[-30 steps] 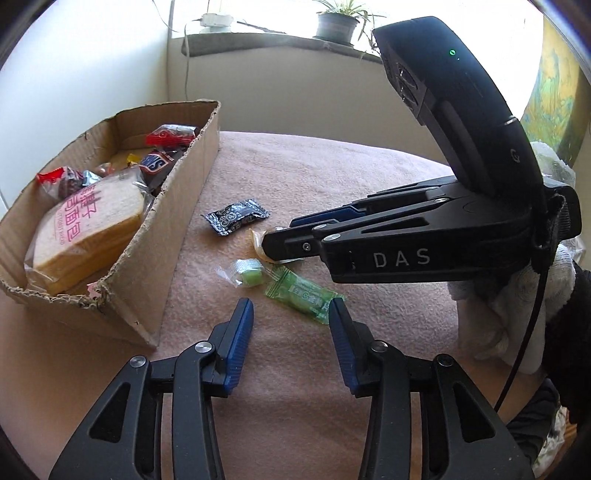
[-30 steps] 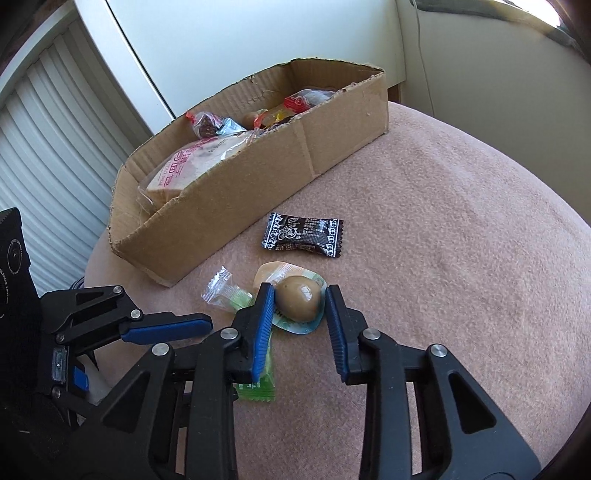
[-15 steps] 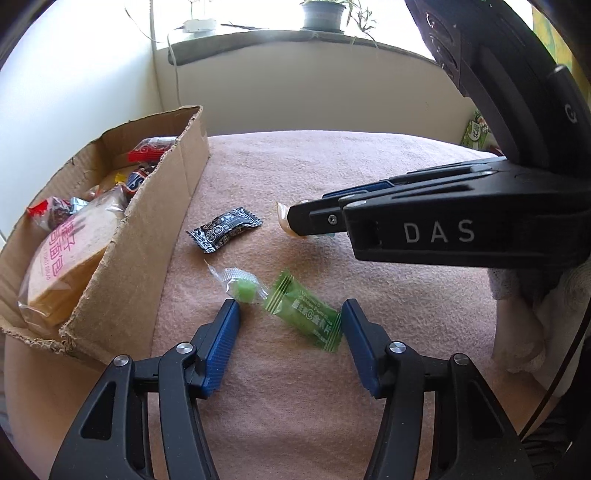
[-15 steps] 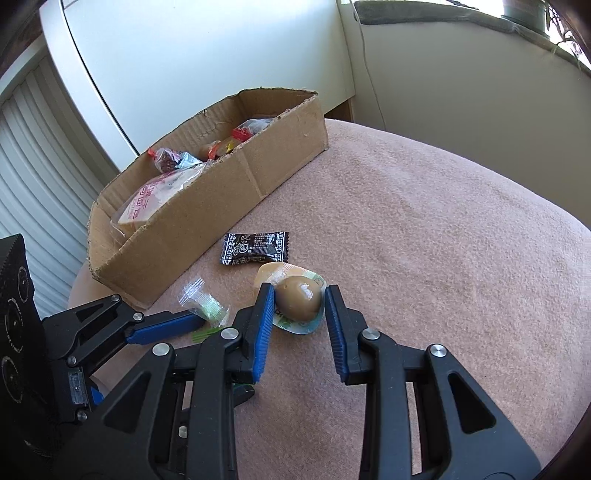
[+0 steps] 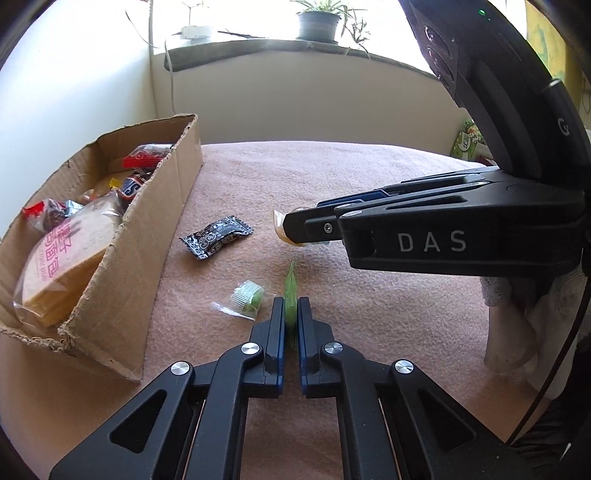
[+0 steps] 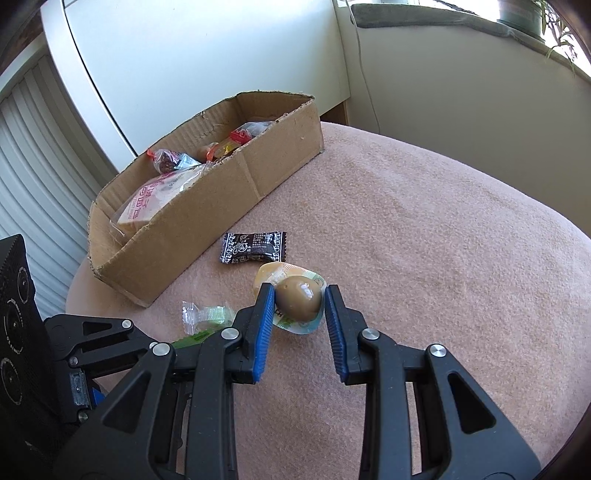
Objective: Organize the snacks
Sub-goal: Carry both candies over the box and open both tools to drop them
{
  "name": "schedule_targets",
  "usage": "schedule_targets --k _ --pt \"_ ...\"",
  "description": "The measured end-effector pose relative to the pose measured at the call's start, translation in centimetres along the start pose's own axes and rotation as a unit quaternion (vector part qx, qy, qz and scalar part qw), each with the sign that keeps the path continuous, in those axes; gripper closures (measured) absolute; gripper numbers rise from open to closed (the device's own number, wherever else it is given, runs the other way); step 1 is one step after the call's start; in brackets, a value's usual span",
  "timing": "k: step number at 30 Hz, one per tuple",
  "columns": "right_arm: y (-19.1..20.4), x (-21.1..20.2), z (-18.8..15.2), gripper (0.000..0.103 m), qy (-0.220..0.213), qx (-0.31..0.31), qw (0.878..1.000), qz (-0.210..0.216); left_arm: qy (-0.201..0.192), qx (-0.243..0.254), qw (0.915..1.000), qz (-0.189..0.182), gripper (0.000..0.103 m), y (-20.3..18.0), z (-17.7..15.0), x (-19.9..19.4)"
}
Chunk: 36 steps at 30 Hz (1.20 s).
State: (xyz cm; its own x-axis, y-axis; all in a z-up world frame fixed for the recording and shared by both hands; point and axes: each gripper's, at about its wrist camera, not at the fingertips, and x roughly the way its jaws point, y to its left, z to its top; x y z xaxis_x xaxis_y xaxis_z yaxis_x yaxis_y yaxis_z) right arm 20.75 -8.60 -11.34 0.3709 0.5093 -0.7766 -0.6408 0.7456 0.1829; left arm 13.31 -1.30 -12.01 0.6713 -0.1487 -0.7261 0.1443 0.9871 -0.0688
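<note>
My left gripper [image 5: 291, 314] is shut on a green snack packet [image 5: 290, 291], held edge-on just above the pink tablecloth. My right gripper [image 6: 299, 302] is shut on a packaged brown egg [image 6: 297, 303] and holds it above the cloth; it also shows in the left wrist view [image 5: 295, 230] with the egg pack's edge sticking out. A black candy packet [image 5: 216, 242] [image 6: 253, 247] and a clear-wrapped green candy [image 5: 245, 297] [image 6: 208, 314] lie on the cloth. A cardboard box [image 5: 122, 266] [image 6: 221, 195] at the left holds bread and several snacks.
The round table has a pink cloth [image 6: 424, 229]. A white wall and shutter stand behind the box. A windowsill with a potted plant [image 5: 319, 24] runs along the back. A white cloth-gloved hand [image 5: 517, 314] holds the right gripper.
My left gripper closed on the green packet and lifted it on edge. My right gripper, holding the egg pack, rose and pulled back slightly from the box.
</note>
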Motion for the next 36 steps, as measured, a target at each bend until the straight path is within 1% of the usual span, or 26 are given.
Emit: schedule_targets --k 3,7,9,15,21,24,27,31,36 --pt "0.0 -0.6 -0.1 0.074 -0.008 0.001 1.000 -0.003 -0.006 -0.017 0.9997 -0.015 0.099 0.8 0.1 -0.7" --pt "0.5 -1.7 0.2 0.074 -0.026 0.003 1.000 -0.003 -0.023 -0.034 0.9989 -0.022 0.099 1.8 0.2 -2.7" --pt "1.1 -2.3 0.6 0.074 -0.037 0.001 0.999 0.000 -0.033 -0.038 0.9986 -0.019 0.099 2.5 0.3 -3.5" --pt "3.0 -3.2 2.0 0.074 -0.064 -0.008 0.998 -0.003 -0.045 -0.051 0.9975 -0.020 0.099 3.8 0.3 -4.8" --pt "4.3 -3.2 3.5 0.074 -0.072 -0.021 0.997 -0.003 -0.069 -0.060 0.9957 -0.016 0.099 5.3 0.8 -7.4" --pt "5.1 -3.0 4.4 0.074 -0.075 -0.034 0.997 0.000 -0.074 -0.071 0.9946 -0.014 0.099 6.6 1.2 -7.8" --pt "6.4 -2.4 5.5 0.074 -0.078 -0.050 0.996 -0.005 -0.080 -0.074 0.9940 0.002 0.099 8.0 1.6 -8.3" --pt "7.7 -1.3 6.8 0.074 -0.079 -0.056 0.995 0.007 -0.082 -0.083 0.9928 0.026 0.099 10.0 2.1 -8.3" --pt "9.1 -0.1 7.2 0.074 -0.078 -0.063 0.995 0.019 -0.082 -0.100 0.9904 0.048 0.099 12.4 2.1 -8.2"
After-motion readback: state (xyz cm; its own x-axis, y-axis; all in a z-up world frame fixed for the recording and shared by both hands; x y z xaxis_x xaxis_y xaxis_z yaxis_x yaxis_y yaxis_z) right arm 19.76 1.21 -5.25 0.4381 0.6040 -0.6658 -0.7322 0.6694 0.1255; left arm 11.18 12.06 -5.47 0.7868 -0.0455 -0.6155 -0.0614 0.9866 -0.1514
